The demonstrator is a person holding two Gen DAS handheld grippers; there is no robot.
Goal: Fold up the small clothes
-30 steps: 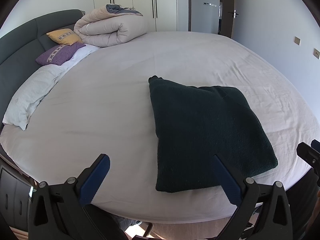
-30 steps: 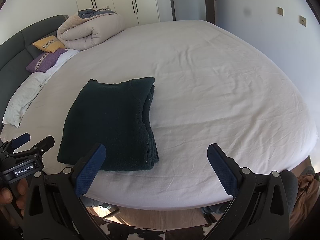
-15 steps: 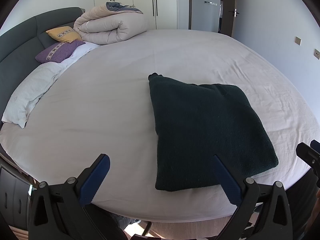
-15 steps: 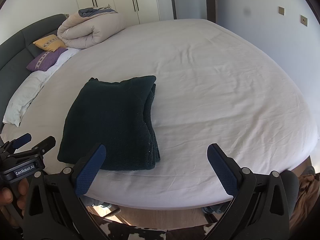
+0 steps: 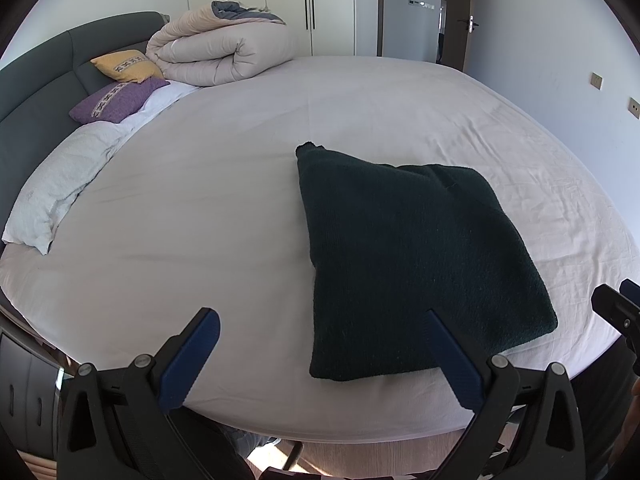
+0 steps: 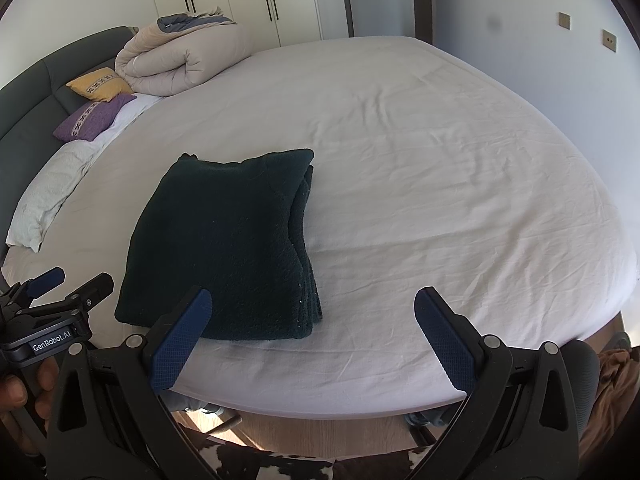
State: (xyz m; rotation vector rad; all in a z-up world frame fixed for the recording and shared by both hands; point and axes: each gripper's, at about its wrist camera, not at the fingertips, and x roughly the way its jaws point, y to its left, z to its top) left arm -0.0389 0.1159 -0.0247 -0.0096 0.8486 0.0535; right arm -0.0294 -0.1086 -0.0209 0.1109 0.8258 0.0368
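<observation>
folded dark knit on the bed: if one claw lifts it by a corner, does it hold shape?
Probably not. The dark knit garment shows loose stacked layers at its right edge, so they'd likely unfold and droop. Its thick, fuzzy weave suggests good grip and little sliding on the sheet.

The white-sheeted bed (image 5: 224,216) carries a folded dark garment (image 5: 412,256) (near the edge), pillows (image 5: 120,96) and a rolled duvet (image 5: 224,56).

Soft daylight, sharp focus, fisheye-warped edges

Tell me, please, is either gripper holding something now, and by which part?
Nothing is held. The left gripper and the right gripper are both open and empty, and the folded dark garment lies free on the bed.
</observation>
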